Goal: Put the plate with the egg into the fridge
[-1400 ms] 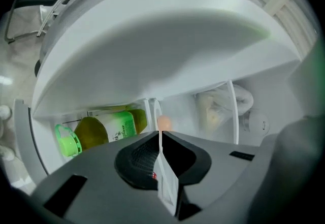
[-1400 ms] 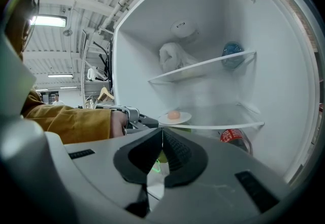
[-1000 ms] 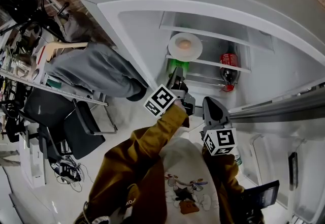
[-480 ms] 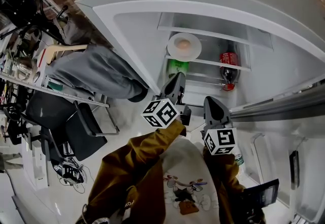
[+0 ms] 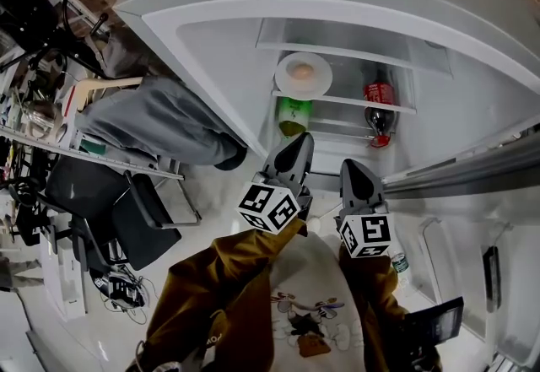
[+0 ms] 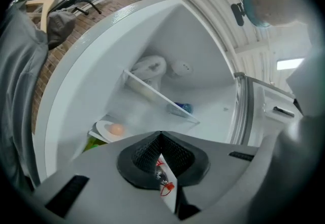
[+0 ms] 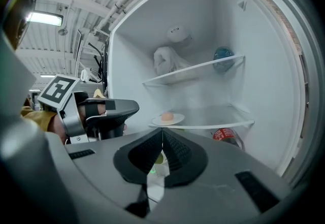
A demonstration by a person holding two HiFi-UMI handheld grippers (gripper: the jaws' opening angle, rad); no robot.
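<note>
While the left gripper (image 5: 297,143) and right gripper (image 5: 351,168) are hovering outside the open fridge (image 5: 211,45), the plate (image 5: 320,83) with the egg (image 5: 304,72) is sitting on a shelf (image 5: 371,103).
Both grippers' jaws are pressing together, gripping nothing. The plate is lying at their twelve o'clock, well apart, with a red bottle (image 5: 379,102) at the plate's four o'clock and a green bottle (image 5: 293,115) at its six.

Dim, strongly fisheye-warped views with dark corners; bright ceiling lamp glare.
</note>
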